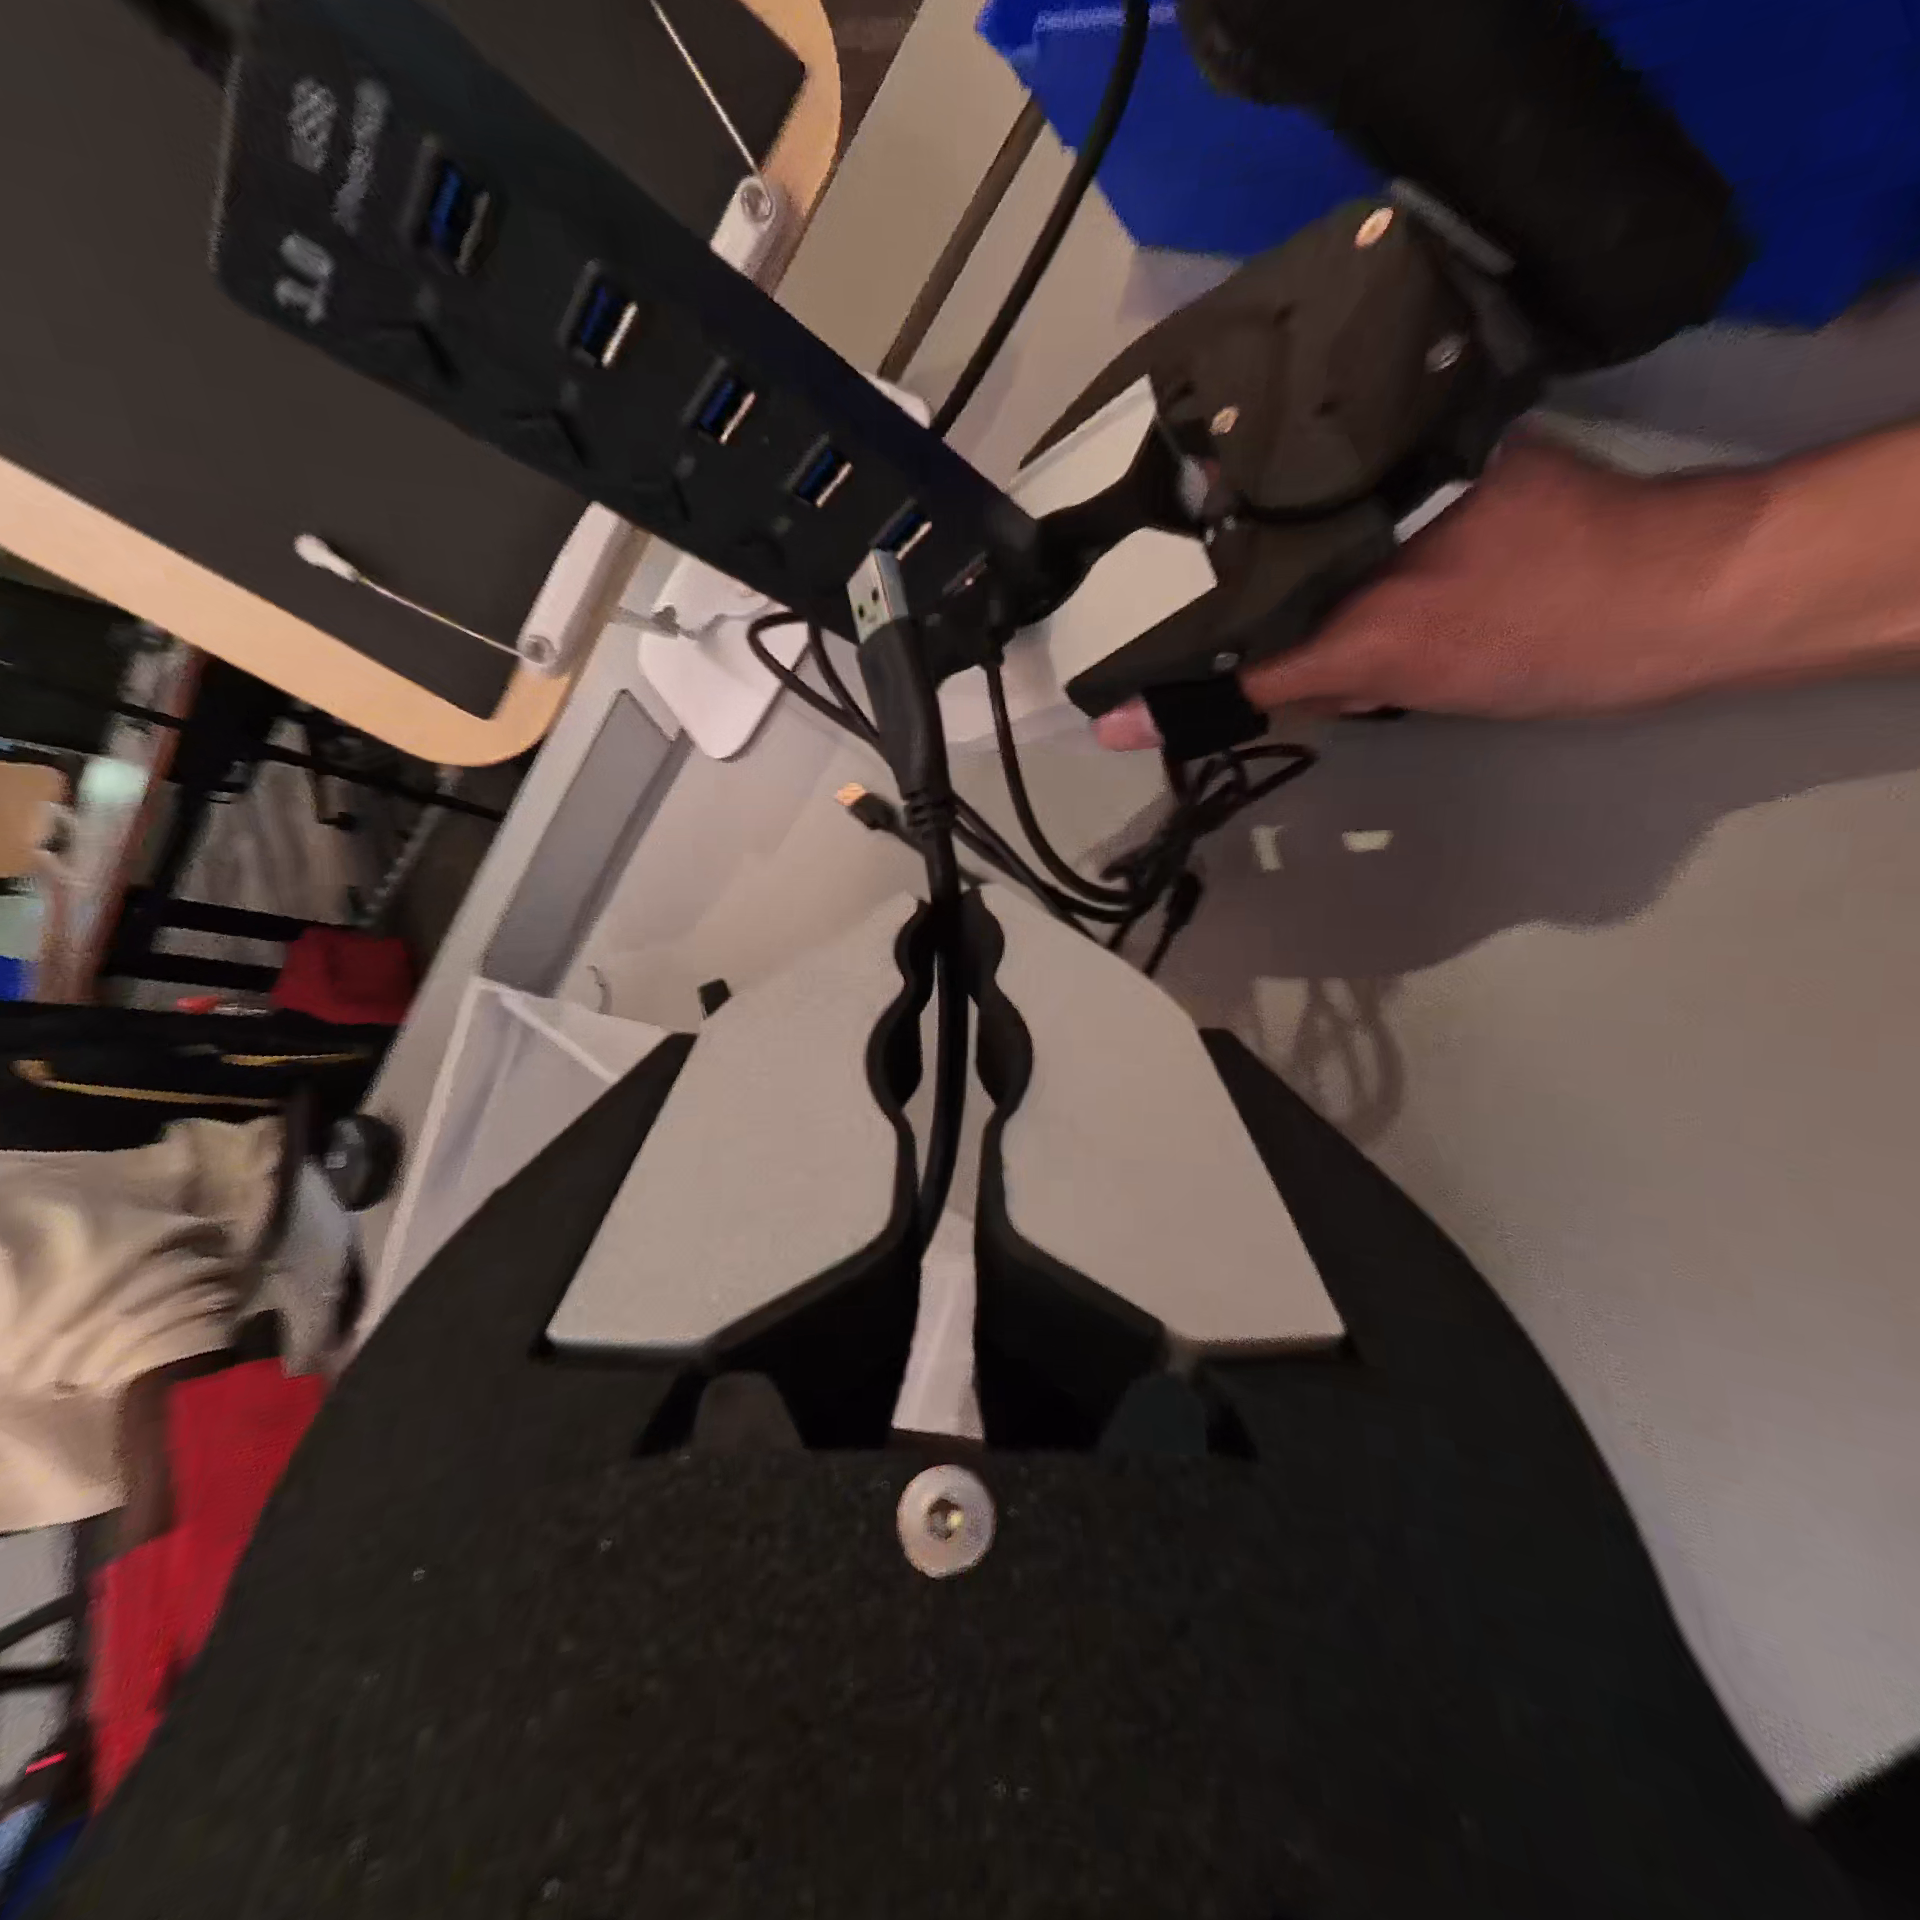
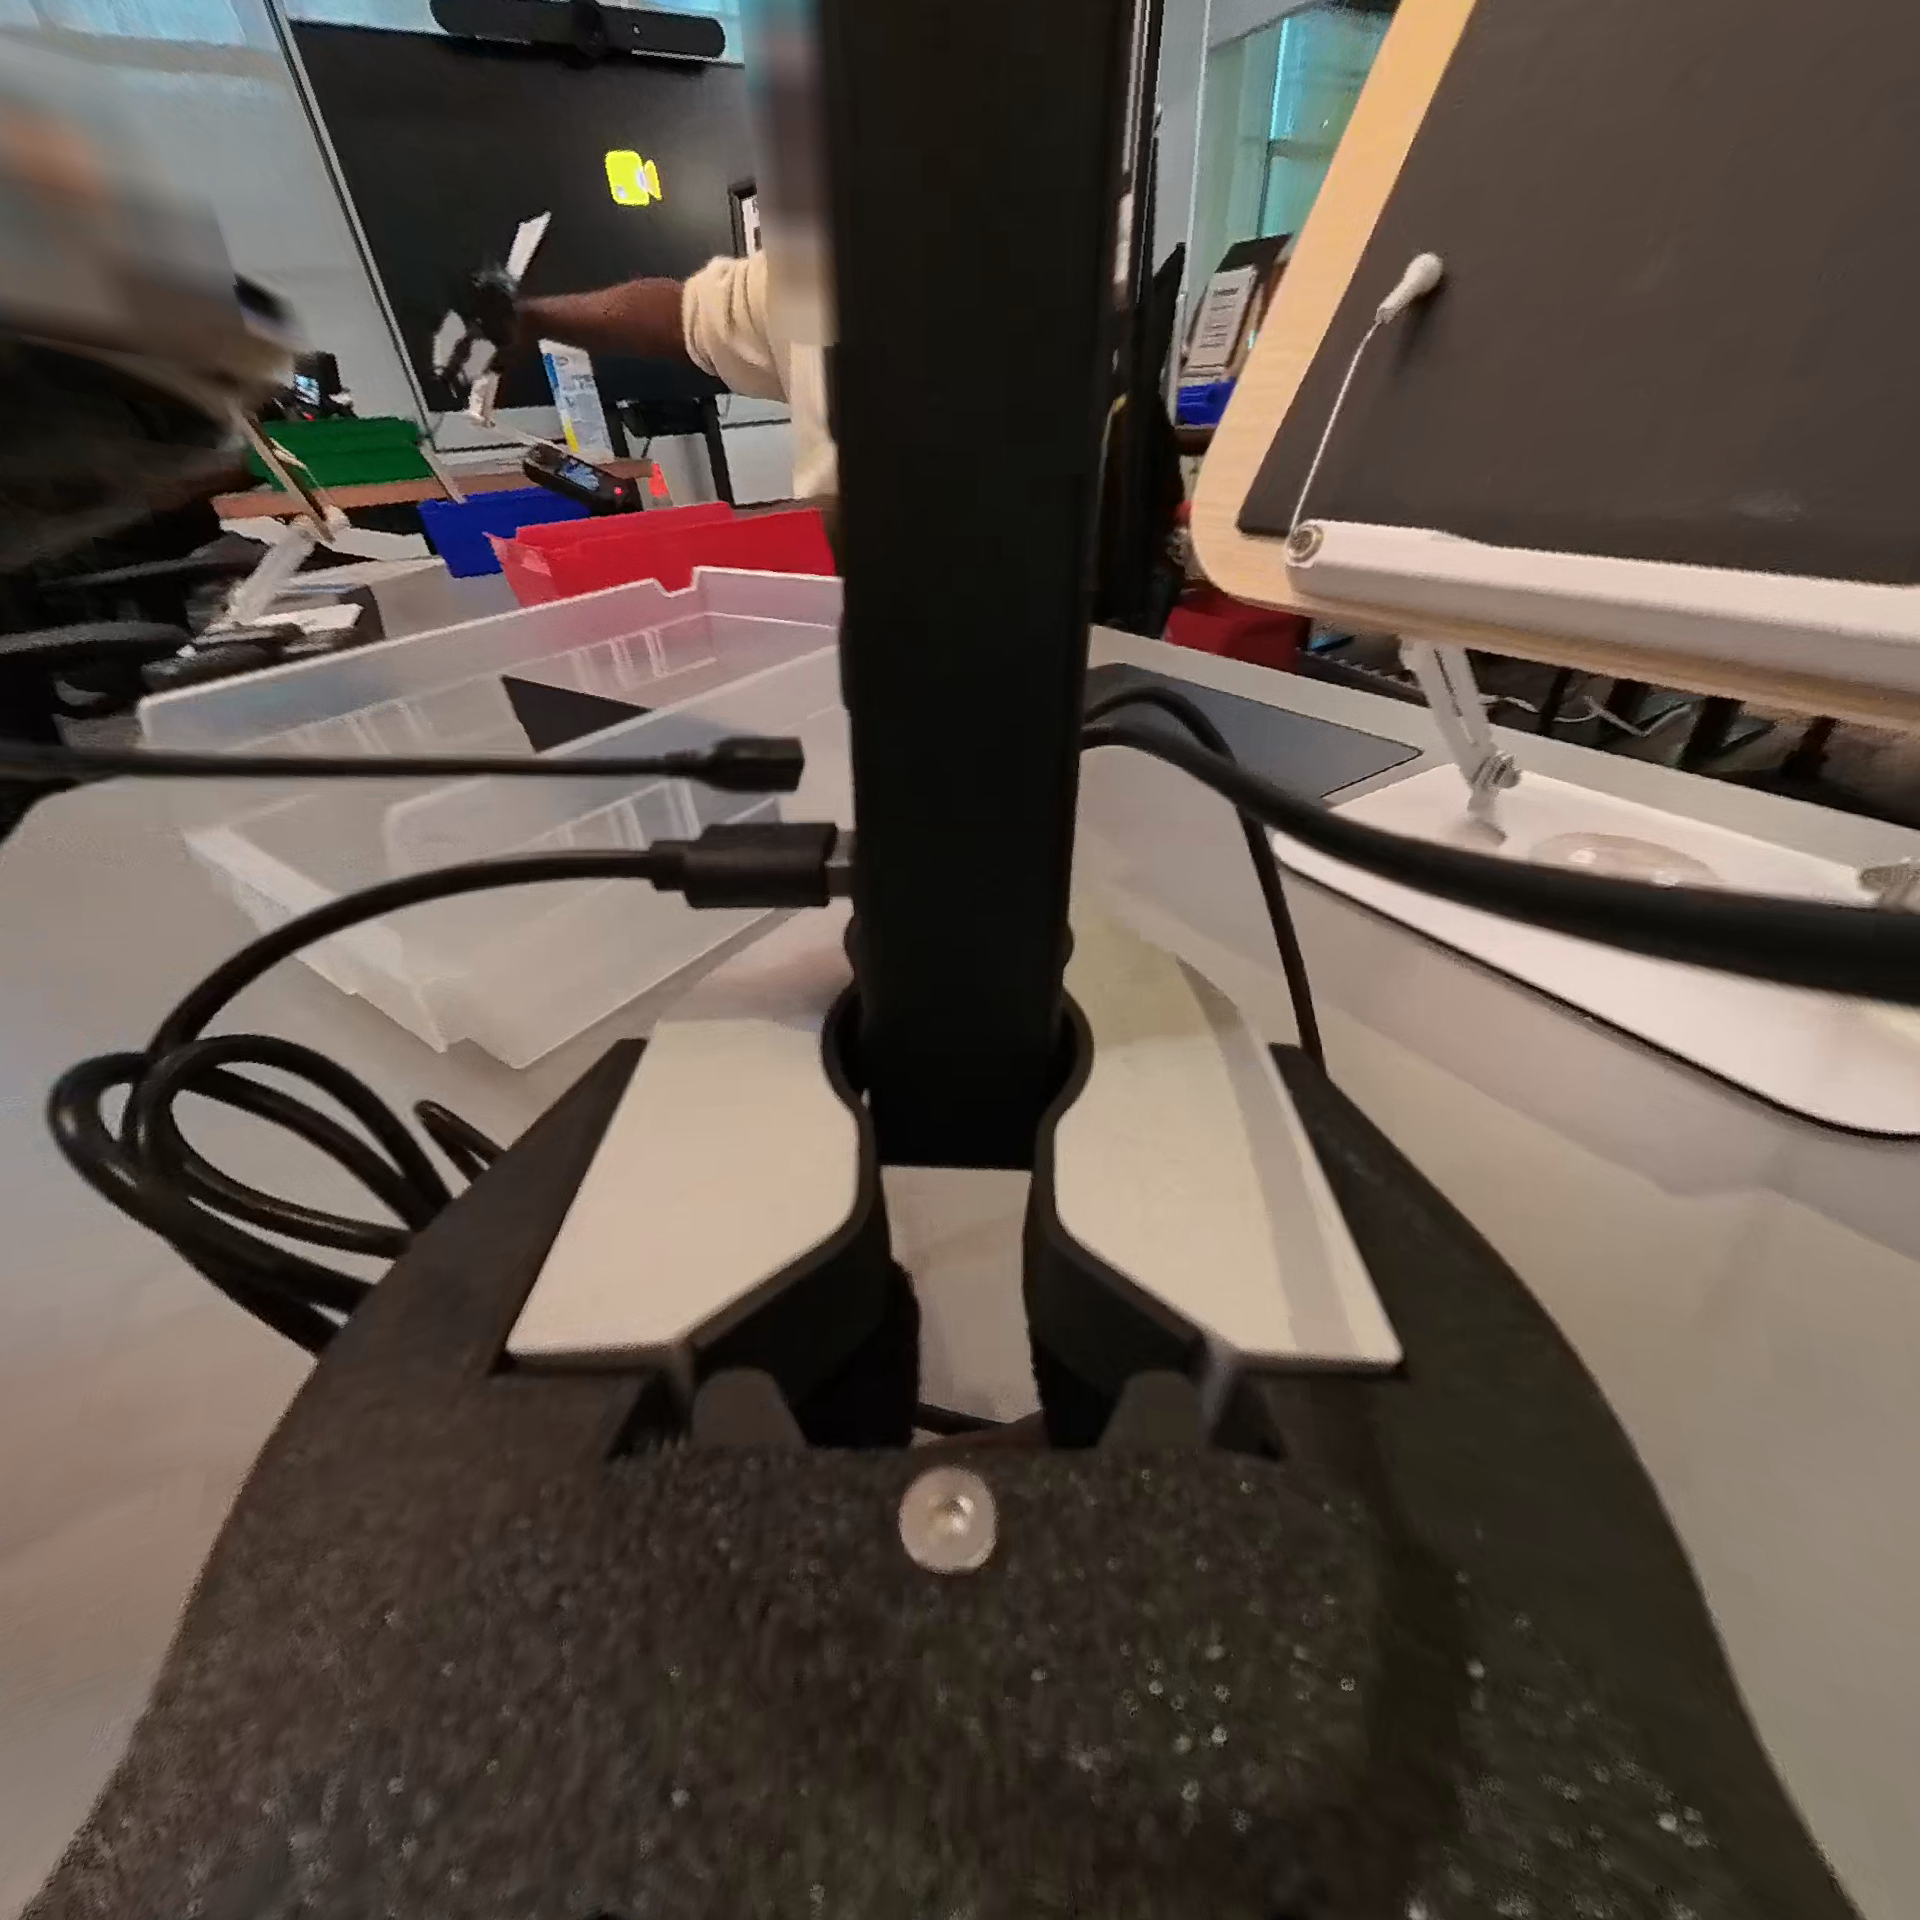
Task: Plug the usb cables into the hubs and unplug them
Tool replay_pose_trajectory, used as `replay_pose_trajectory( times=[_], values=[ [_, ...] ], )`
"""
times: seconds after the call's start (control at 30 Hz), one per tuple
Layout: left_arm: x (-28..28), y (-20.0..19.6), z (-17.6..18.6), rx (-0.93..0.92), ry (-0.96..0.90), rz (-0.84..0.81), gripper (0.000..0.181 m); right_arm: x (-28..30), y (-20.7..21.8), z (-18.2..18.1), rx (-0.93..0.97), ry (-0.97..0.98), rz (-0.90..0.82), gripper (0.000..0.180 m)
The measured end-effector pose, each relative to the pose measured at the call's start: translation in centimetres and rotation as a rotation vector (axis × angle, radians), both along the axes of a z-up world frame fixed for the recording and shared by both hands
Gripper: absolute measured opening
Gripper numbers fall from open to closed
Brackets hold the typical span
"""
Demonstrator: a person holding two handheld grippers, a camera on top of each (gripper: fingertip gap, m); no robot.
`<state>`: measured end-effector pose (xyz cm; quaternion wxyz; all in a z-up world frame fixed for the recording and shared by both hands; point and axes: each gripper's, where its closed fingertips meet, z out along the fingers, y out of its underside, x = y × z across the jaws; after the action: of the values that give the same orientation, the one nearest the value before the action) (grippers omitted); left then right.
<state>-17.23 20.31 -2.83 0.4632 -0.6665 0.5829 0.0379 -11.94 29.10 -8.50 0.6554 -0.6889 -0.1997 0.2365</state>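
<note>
Your left gripper (image 1: 948, 935) is pinched on a black USB cable (image 1: 940, 1091), its metal plug (image 1: 878, 608) poised just short of the hub's end port (image 1: 902, 530). Your right gripper (image 2: 961, 1049) clamps the black hub (image 2: 961, 520) upright above the table (image 2: 1558, 1299). Insertion looks to be the step in hand: square the plug to the slot, then push. Another plugged cable (image 2: 748, 864) and loose coils (image 2: 208, 1143) crowd the approach; a clear tray (image 2: 468, 727) sits behind.
</note>
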Motion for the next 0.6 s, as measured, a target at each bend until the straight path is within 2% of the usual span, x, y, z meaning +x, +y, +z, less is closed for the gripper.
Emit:
replay_pose_trajectory(
  times=[0.2,0.6],
  values=[
    [1.1,1.4,-1.8,0.136,0.204,0.004,0.004,-0.5,-0.2,-0.2,0.010,-0.049,-0.005,0.027],
    [1.2,3.1,-2.6,0.165,0.229,0.086,0.004,-0.6,-0.1,-0.5,0.000,-0.055,0.002,0.027]
  ],
)
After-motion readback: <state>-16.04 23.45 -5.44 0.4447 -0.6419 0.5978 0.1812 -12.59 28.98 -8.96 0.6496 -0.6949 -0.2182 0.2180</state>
